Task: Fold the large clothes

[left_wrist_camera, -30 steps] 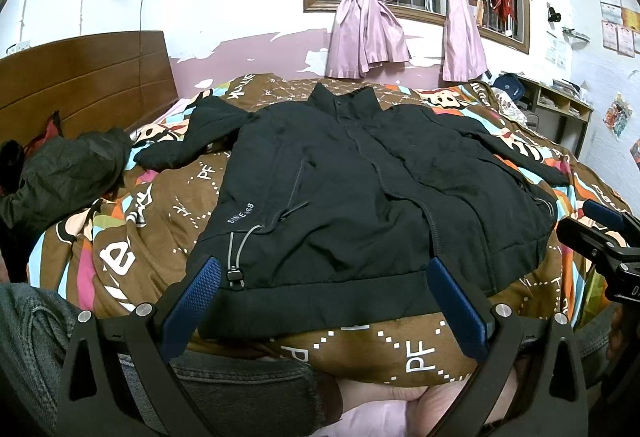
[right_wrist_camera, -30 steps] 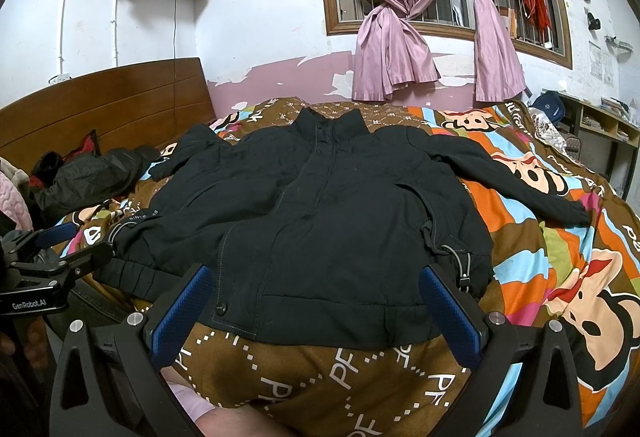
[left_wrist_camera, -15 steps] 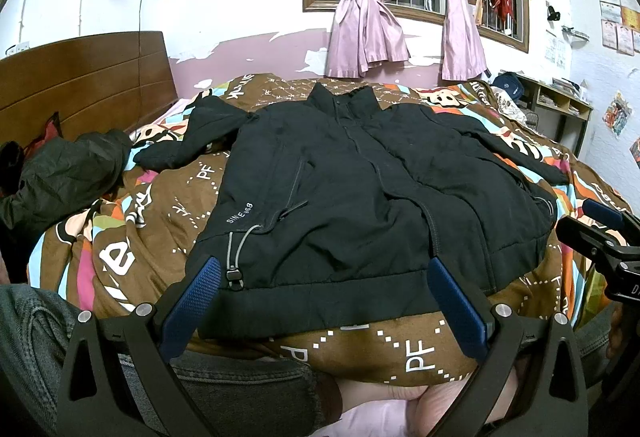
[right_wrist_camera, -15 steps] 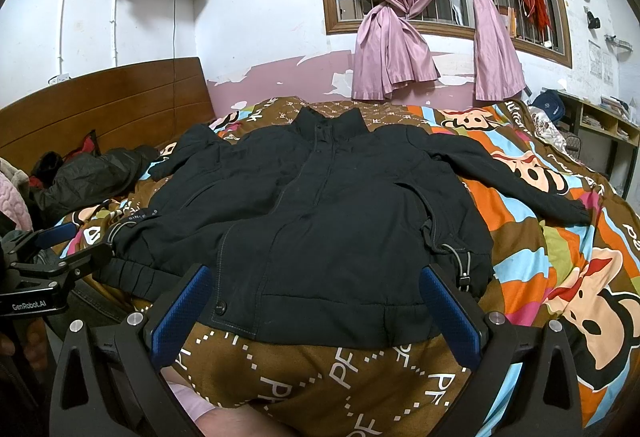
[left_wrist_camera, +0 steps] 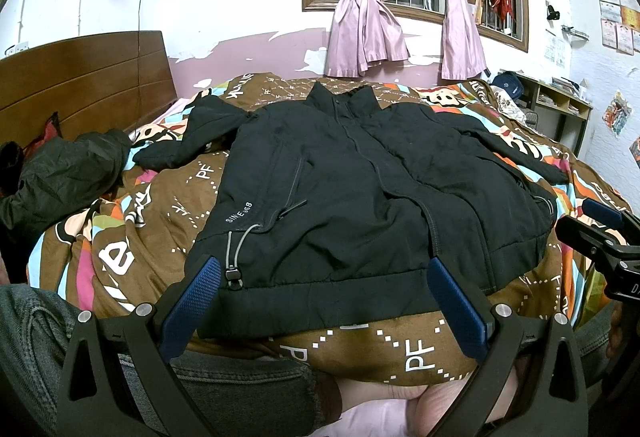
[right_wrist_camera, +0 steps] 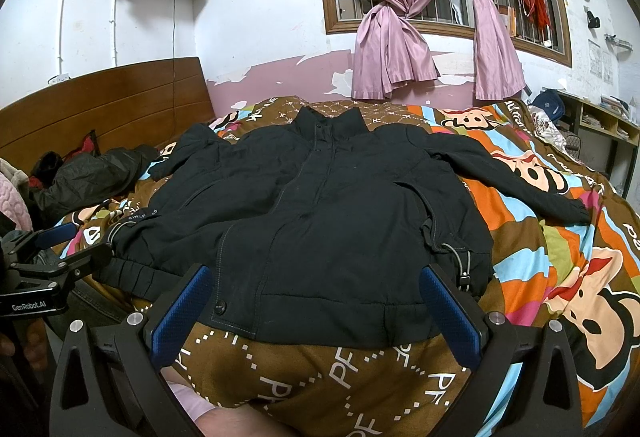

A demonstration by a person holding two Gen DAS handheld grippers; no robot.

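Note:
A black zip-up jacket (left_wrist_camera: 360,193) lies spread flat, front up, on the patterned bedspread (left_wrist_camera: 132,233), collar toward the window and hem toward me. Its left sleeve is bent near the headboard; its right sleeve (right_wrist_camera: 516,181) stretches out straight. My left gripper (left_wrist_camera: 324,285) hovers open just before the hem, blue pads wide apart, holding nothing. My right gripper (right_wrist_camera: 316,297) is likewise open over the hem in the right wrist view (right_wrist_camera: 320,221). Each gripper shows at the edge of the other's view: the right gripper (left_wrist_camera: 600,225) and the left gripper (right_wrist_camera: 56,245).
A dark crumpled garment (left_wrist_camera: 68,173) lies by the wooden headboard (left_wrist_camera: 80,77) at the left. Pink curtains (left_wrist_camera: 368,21) hang at the window behind the bed. A shelf unit (left_wrist_camera: 560,109) stands at the right. A person's jeans-clad leg (left_wrist_camera: 40,337) is at the lower left.

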